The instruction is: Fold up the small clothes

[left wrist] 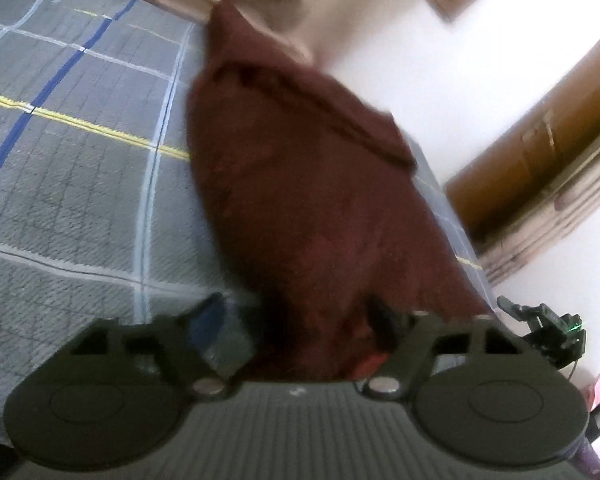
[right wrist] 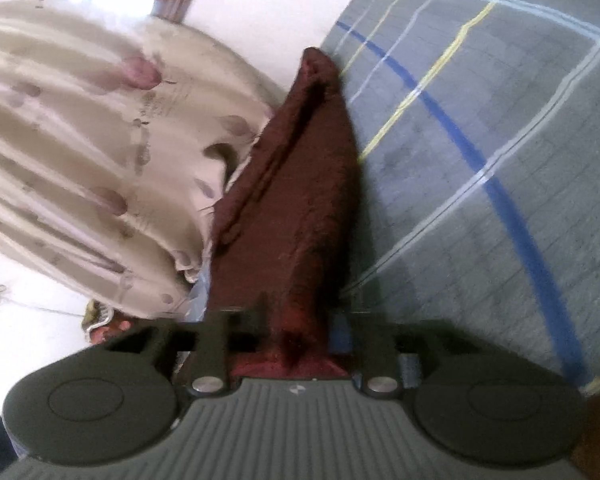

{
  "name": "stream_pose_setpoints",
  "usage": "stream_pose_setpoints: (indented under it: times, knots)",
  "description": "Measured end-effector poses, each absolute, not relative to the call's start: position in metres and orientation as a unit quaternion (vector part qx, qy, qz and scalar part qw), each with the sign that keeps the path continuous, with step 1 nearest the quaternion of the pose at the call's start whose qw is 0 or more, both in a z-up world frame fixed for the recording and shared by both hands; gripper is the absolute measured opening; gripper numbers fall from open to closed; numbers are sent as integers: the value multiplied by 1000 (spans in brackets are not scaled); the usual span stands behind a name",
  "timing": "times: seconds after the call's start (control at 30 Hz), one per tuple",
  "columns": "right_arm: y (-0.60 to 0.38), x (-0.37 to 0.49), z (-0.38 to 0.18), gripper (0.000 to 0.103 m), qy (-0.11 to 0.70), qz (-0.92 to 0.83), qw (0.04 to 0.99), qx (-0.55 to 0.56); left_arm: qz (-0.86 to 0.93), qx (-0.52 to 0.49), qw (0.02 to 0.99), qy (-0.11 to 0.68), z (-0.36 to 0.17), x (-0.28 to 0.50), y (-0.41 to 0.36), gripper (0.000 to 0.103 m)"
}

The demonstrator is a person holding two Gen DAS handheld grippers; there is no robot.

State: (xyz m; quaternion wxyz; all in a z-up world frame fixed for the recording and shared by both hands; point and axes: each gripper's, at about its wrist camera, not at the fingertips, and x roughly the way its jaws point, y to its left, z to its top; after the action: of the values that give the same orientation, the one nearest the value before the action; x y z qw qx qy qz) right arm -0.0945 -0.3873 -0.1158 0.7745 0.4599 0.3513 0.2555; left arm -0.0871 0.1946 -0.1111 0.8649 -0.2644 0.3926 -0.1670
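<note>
A dark maroon cloth [left wrist: 300, 184] hangs stretched above a grey plaid bedspread [left wrist: 72, 168]. My left gripper [left wrist: 300, 320] is shut on one end of the cloth, which bunches between its black fingers [left wrist: 384, 320]. My right gripper [right wrist: 300, 320] is shut on the other end of the same cloth [right wrist: 300, 200], which runs away from it as a folded strip. The other gripper [left wrist: 548, 328] shows at the right edge of the left wrist view. Both views are tilted and blurred.
A cream floral curtain [right wrist: 80, 152] hangs behind the cloth. A wooden door frame [left wrist: 540, 160] and white wall stand beyond the bed edge. The bedspread [right wrist: 500, 160] spreads wide to one side of the cloth.
</note>
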Motion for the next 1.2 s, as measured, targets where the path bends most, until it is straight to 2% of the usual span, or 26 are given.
stream_pose_setpoints:
  times: [0.1, 0.13, 0.17, 0.2, 0.23, 0.33, 0.6, 0.93, 1.2]
  knots:
    - [-381, -88, -114, 55, 366, 255, 779, 441, -184, -245, 862, 403, -112, -79, 181, 78]
    - [-377, -86, -113, 55, 368, 256, 782, 433, -194, -237, 862, 404, -112, -78, 174, 73]
    - [-373, -85, -112, 53, 370, 258, 787, 421, -204, -225, 861, 408, -112, -76, 168, 58]
    - [-369, -85, -111, 52, 374, 259, 792, 406, -206, -211, 856, 426, -115, -72, 162, 19]
    - [-367, -85, -110, 46, 378, 259, 796, 396, -193, -212, 851, 441, -119, -68, 161, 11]
    - [-365, -83, -117, 16, 394, 261, 788, 395, -195, -235, 849, 432, -120, -70, 167, 10]
    - [-370, -97, -102, 15, 328, 292, 788, 431, -199, -263, 861, 386, -93, -80, 180, 10]
    - [-369, -118, -106, 15, 313, 300, 776, 459, -193, -286, 851, 396, -105, -98, 191, 9]
    - [-369, -131, -100, 15, 298, 315, 760, 483, -200, -285, 859, 375, -84, -109, 193, 10]
